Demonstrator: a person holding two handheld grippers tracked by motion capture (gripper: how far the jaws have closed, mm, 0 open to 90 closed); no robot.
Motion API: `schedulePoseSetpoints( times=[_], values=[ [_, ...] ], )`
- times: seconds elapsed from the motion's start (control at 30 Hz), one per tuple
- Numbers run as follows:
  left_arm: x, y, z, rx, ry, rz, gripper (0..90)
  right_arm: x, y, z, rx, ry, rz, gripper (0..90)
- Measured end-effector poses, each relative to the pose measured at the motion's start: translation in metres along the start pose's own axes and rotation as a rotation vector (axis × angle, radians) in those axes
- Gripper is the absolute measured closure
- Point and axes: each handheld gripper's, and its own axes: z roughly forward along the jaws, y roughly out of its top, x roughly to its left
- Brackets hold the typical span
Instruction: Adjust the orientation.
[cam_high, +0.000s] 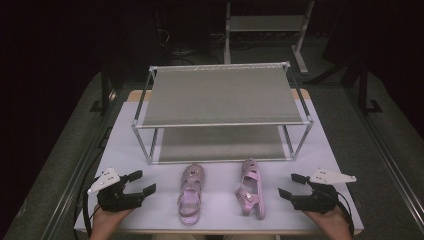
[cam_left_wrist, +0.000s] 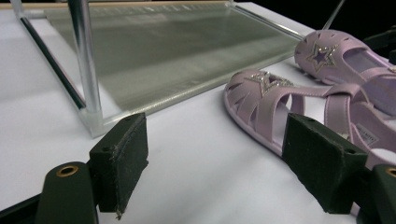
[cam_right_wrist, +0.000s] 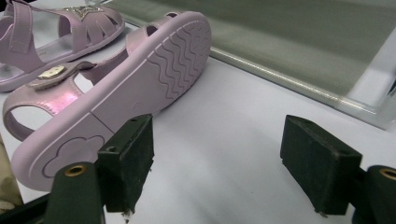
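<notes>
Approach: both tongs open and empty, sandals on the surface before the shoe rack.
Left tongs (cam_high: 142, 182) take the upright sandal (cam_high: 190, 194); right tongs (cam_high: 292, 186) clamp the tipped sandal (cam_high: 251, 188) across its sole, clear of the shoe rack (cam_high: 222, 123).

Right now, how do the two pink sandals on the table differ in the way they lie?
The left sandal lies flat on its sole, its star-decorated top facing up; the right sandal lies tipped on its side, with its wavy-patterned sole turned toward the right gripper. The left sandal lies nearer the left gripper, the right sandal nearer the right one. Both are pink, strapped, untouched, and point toward the rack.
</notes>
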Motion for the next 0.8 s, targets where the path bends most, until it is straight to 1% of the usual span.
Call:
schedulePoseSetpoints(
  times=[0.07, 0.13, 0.23, 0.3, 0.37, 0.4, 0.47, 0.6, 0.73, 0.8],
  values=[
    [-0.001, 0.0, 0.001, 0.009, 0.0, 0.013, 22.5, -0.002, 0.0, 0.0, -0.003, 0.002, 0.005, 25.4],
    [-0.003, -0.001, 0.0, 0.012, -0.001, 0.012, 22.5, -0.003, 0.0, 0.0, -0.01, 0.003, 0.011, 25.4],
    [-0.005, -0.002, -0.002, 0.0, 0.0, 0.004, 22.6, -0.003, 0.0, -0.001, -0.013, 0.004, 0.021, 25.4],
    [-0.007, -0.001, -0.005, -0.002, 0.002, 0.016, 22.5, -0.001, 0.001, -0.002, -0.013, 0.0, 0.014, 25.4],
    [-0.008, -0.001, -0.006, -0.009, 0.003, 0.017, 22.6, 0.001, 0.001, -0.002, -0.016, -0.001, 0.007, 25.2],
    [-0.01, 0.0, -0.007, -0.015, -0.001, 0.013, 22.5, 0.004, 0.003, -0.003, -0.022, -0.004, -0.002, 25.1],
    [-0.013, -0.001, -0.006, -0.019, -0.008, 0.01, 22.5, 0.006, 0.004, -0.002, -0.025, -0.006, -0.005, 25.1],
    [-0.019, 0.001, -0.003, -0.014, -0.024, 0.026, 22.6, 0.007, 0.004, 0.001, -0.013, -0.003, -0.015, 25.0],
    [-0.025, 0.003, 0.001, -0.016, -0.043, 0.03, 22.6, 0.004, 0.003, 0.002, -0.008, 0.006, 0.002, 25.0],
    [-0.029, 0.004, 0.003, -0.017, -0.056, 0.03, 22.6, 0.003, 0.002, 0.002, -0.012, 0.001, 0.007, 25.0]
  ],
)
